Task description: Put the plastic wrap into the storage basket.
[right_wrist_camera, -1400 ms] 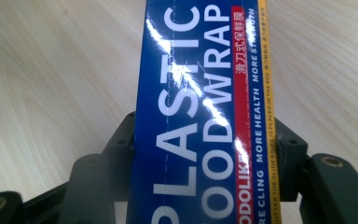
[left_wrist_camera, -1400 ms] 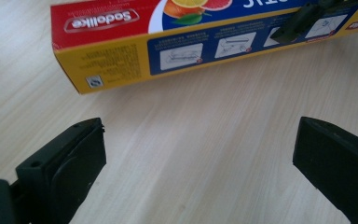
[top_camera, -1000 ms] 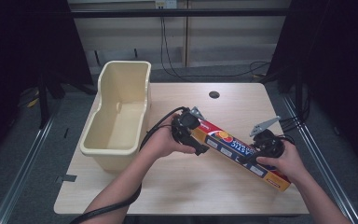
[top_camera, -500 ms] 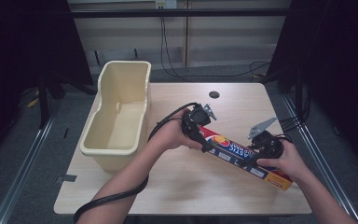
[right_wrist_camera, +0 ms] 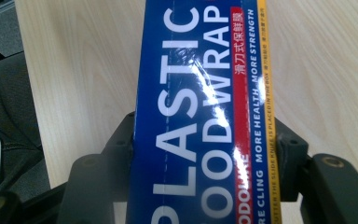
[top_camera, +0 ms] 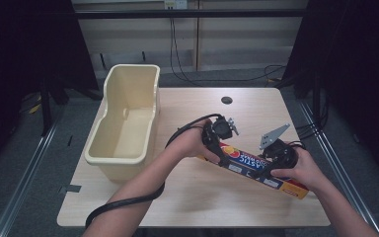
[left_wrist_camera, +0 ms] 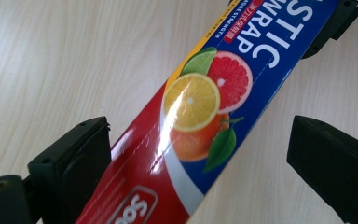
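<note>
A long blue, red and yellow plastic wrap box (top_camera: 249, 165) lies slantwise on the wooden table (top_camera: 192, 207), right of centre. My right gripper (top_camera: 272, 167) is shut on its lower right part; in the right gripper view both jaws press the sides of the box (right_wrist_camera: 200, 107). My left gripper (top_camera: 221, 153) straddles the box's upper left end. In the left gripper view the box (left_wrist_camera: 205, 107) runs between the jaws, with a clear gap on the right side. These jaws have just been closing a little and still stand open.
A cream plastic tub (top_camera: 113, 160) stands empty on the left part of the table, close to the left forearm. A dark round hole (top_camera: 226, 100) sits near the table's far edge. Black cables trail from both grippers.
The left hand has moved right along the table toward the right hand, and its gripper now sits over the box's end. The right hand has held still on the box.
</note>
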`<control>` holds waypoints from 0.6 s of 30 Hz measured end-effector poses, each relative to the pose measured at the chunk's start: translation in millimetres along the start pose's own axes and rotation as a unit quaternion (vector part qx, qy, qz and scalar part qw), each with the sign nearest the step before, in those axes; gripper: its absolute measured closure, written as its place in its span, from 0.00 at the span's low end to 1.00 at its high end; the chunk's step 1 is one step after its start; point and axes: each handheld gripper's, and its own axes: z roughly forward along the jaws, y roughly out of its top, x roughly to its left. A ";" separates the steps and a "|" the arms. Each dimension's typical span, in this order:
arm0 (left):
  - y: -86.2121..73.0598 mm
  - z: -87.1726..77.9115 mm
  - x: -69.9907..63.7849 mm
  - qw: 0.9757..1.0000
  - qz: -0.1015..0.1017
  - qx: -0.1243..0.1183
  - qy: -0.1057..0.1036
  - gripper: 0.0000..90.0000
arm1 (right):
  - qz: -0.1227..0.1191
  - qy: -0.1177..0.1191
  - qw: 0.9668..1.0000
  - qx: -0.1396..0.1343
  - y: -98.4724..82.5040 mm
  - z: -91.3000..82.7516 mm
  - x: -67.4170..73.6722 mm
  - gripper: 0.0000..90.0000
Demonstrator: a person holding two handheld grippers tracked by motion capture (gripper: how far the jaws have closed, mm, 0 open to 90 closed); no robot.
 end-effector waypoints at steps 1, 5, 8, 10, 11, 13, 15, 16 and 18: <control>0.6 0.7 0.1 1.000 0.003 0.000 0.001 0.06 | -0.002 0.002 1.000 0.000 0.7 0.0 0.5 0.46; 3.1 3.3 0.3 1.000 0.010 0.005 -0.013 0.07 | -0.014 0.008 1.000 0.002 3.7 0.9 1.7 0.46; 4.6 4.7 0.7 1.000 0.009 0.006 -0.020 0.07 | -0.019 0.010 1.000 0.003 5.5 1.8 2.0 0.46; 5.0 5.8 1.7 1.000 0.010 0.008 -0.025 0.07 | -0.023 0.014 1.000 0.001 6.2 2.3 1.8 0.46; 5.0 5.8 1.7 1.000 0.010 0.008 -0.025 0.07 | -0.026 0.016 1.000 0.000 6.7 2.8 2.1 0.46; 4.5 9.1 2.5 0.999 0.013 0.007 -0.037 0.08 | -0.029 0.018 0.999 0.002 8.0 3.3 2.7 0.46; 3.8 12.0 1.8 0.999 0.014 0.007 -0.045 0.08 | -0.033 0.021 0.999 0.003 9.2 3.1 3.4 0.46; 3.5 13.2 1.3 0.999 0.012 0.006 -0.048 0.09 | -0.033 0.022 0.999 0.003 9.7 3.0 3.7 0.46; 3.4 14.5 0.6 0.999 0.015 0.010 -0.048 0.09 | -0.039 0.023 0.999 0.000 10.8 2.8 3.4 0.46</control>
